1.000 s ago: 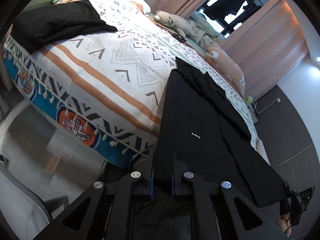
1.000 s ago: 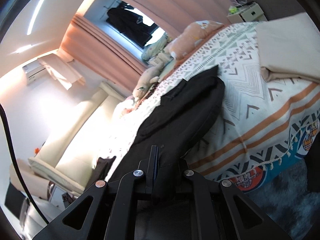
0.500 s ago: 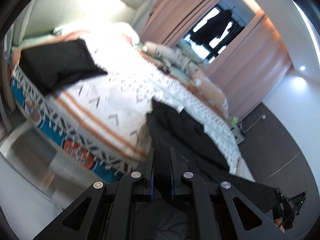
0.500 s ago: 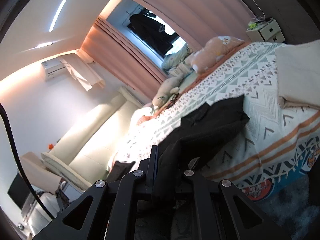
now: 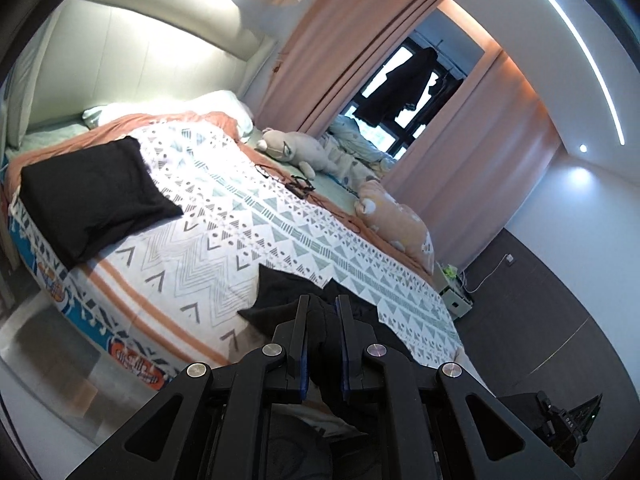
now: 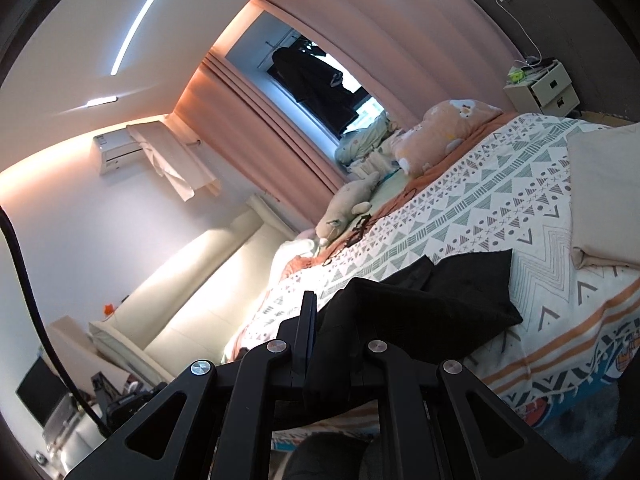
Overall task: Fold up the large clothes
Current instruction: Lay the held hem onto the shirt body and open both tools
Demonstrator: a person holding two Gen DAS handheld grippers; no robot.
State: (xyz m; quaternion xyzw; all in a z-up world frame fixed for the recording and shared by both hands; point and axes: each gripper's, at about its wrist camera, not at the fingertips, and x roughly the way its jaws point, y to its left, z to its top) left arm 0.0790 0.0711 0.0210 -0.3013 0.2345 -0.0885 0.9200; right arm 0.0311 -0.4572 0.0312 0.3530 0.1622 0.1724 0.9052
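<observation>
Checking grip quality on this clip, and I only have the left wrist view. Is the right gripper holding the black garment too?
Observer: Yes. In the right wrist view the right gripper is shut on a bunched edge of the black fabric garment.
Operator: Is the whole garment off the bed?
Observer: No. Its far part lies on the white patterned bedspread.
Operator: Anything else on that side of the bed?
Observer: A folded beige cloth lies on the bedspread beyond the garment, apart from it.
</observation>
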